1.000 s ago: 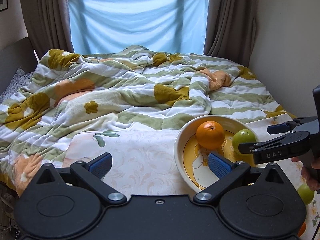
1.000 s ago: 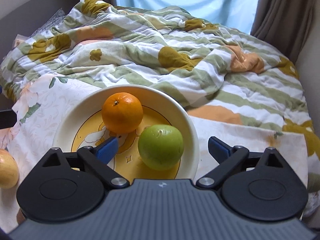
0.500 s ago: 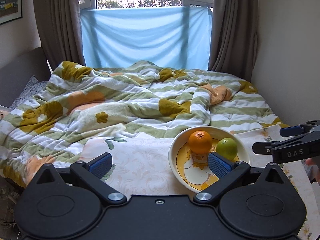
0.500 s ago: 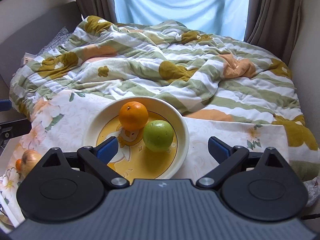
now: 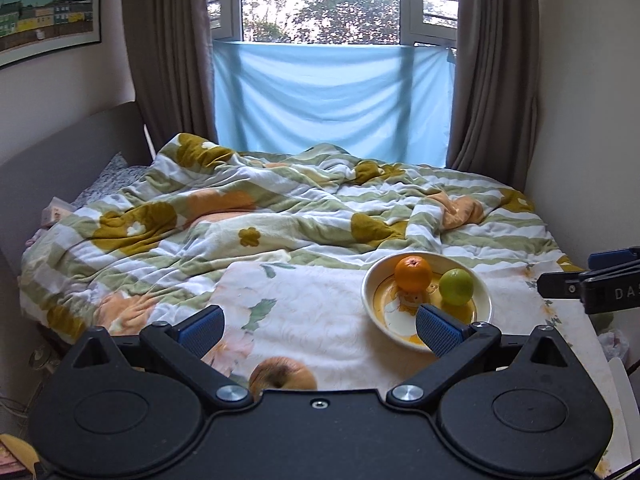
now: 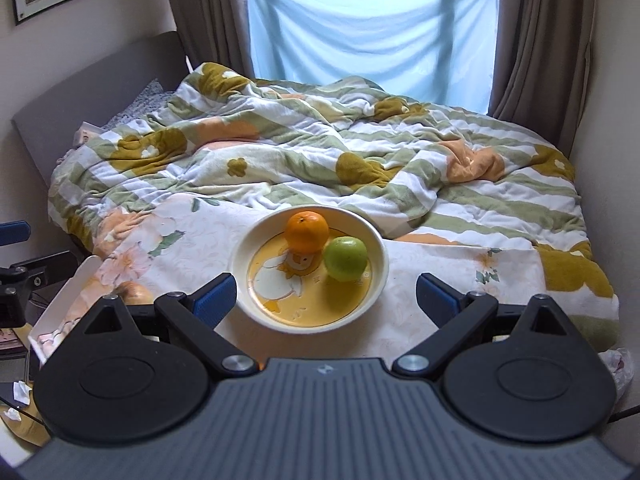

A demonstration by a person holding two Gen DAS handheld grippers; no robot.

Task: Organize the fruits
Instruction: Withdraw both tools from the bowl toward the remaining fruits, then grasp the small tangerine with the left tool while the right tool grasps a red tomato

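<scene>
A cream bowl (image 5: 370, 294) (image 6: 380, 276) with a yellow cartoon inside sits on a floral cloth on the bed. In it lie an orange (image 5: 413, 273) (image 6: 307, 231) and a green apple (image 5: 456, 286) (image 6: 345, 259), side by side. A yellowish apple (image 5: 282, 374) (image 6: 136, 292) lies on the cloth near its front edge, just in front of my left gripper. My left gripper (image 5: 318, 330) is open and empty, pulled back above the cloth. My right gripper (image 6: 326, 300) is open and empty, back from the bowl; it also shows at the right edge of the left wrist view (image 5: 592, 276).
A rumpled striped floral duvet (image 5: 280, 216) (image 6: 320, 152) covers the bed behind the cloth. A grey headboard (image 6: 100, 92) stands at the left, a wall at the right, and curtains and a blue sheet at the window behind. Clutter lies on the floor at the left (image 6: 20, 400).
Both grippers have drawn back and up from the bowl, so it looks smaller and farther. The yellowish apple has come into the left wrist view. The fruits in the bowl have not moved.
</scene>
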